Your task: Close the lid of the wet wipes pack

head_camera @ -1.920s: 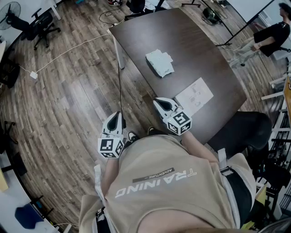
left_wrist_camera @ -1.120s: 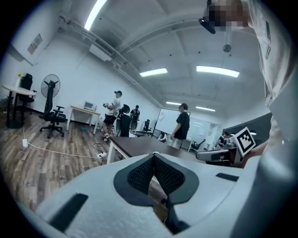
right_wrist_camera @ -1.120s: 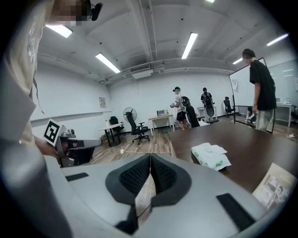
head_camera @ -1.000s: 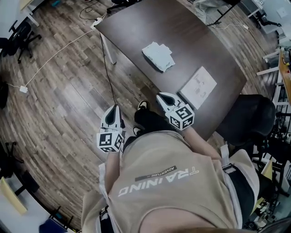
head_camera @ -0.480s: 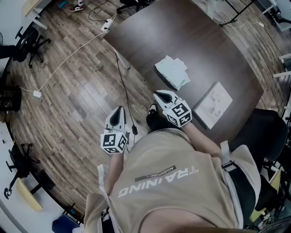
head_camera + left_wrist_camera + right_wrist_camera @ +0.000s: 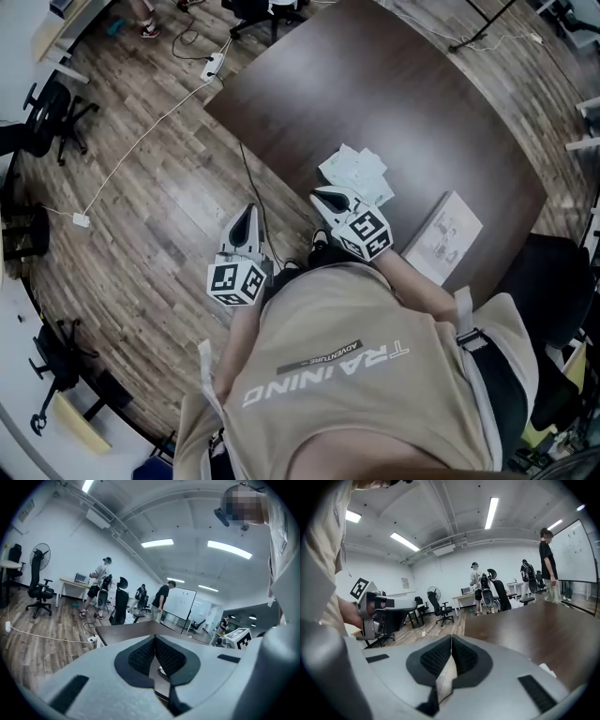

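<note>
1. While the reach toward it is not yet complete, the wet wipes pack (image 6: 354, 174) lies on the dark table (image 6: 441, 103). Its lid is too small in the head view to read as raised or flat.
2. Right gripper (image 6: 326, 196): jaws pressed together with nothing between them. Its tip sits just beside the pack's near edge.
3. Left gripper (image 6: 246, 216): jaws likewise closed and empty. It is well apart from the pack, on the pack's left, over the wooden floor (image 6: 141, 206).
4. Paper sheet (image 6: 448, 234): near the pack, on its right, not touching it.
5. Step in hand, as judged: bringing a gripper onto the lid. Closed jaws should serve well as a blunt presser. Bring the right tip over the lid's free edge, opposite its hinge, and push straight down until the lid seats.
6. Support, as judged: rest the left tip on the pack's body, clear of the lid, so the soft pack neither slides nor tips.
7. Risk, as judged: pressing off-centre may leave one corner of the lid unlatched.
</note>
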Motion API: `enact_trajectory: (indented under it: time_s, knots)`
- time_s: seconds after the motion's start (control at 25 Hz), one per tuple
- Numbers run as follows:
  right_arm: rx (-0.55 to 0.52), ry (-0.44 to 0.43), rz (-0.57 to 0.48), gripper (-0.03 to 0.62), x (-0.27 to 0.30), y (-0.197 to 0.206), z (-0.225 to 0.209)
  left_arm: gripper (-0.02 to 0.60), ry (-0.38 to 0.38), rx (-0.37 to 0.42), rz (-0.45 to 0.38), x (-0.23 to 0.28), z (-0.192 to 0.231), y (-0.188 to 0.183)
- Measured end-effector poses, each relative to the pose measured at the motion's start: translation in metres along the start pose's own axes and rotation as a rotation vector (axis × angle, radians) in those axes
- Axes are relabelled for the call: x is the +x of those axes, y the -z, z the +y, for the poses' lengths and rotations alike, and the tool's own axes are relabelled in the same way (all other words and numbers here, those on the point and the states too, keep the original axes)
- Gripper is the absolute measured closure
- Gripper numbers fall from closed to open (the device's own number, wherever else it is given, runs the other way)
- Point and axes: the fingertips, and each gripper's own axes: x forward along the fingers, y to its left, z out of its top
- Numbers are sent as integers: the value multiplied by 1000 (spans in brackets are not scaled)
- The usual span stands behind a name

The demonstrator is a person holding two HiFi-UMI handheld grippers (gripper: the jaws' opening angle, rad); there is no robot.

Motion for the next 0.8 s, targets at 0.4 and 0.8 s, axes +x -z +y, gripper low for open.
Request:
enact_trajectory:
  time_s: [0.4, 0.8]
  knots:
    - [56, 223, 8, 580, 18, -18, -58, 577, 131, 19, 90, 64, 50, -10]
    - [149, 577, -47, 580, -3, -37, -70, 577, 412, 76, 174, 131, 75, -34]
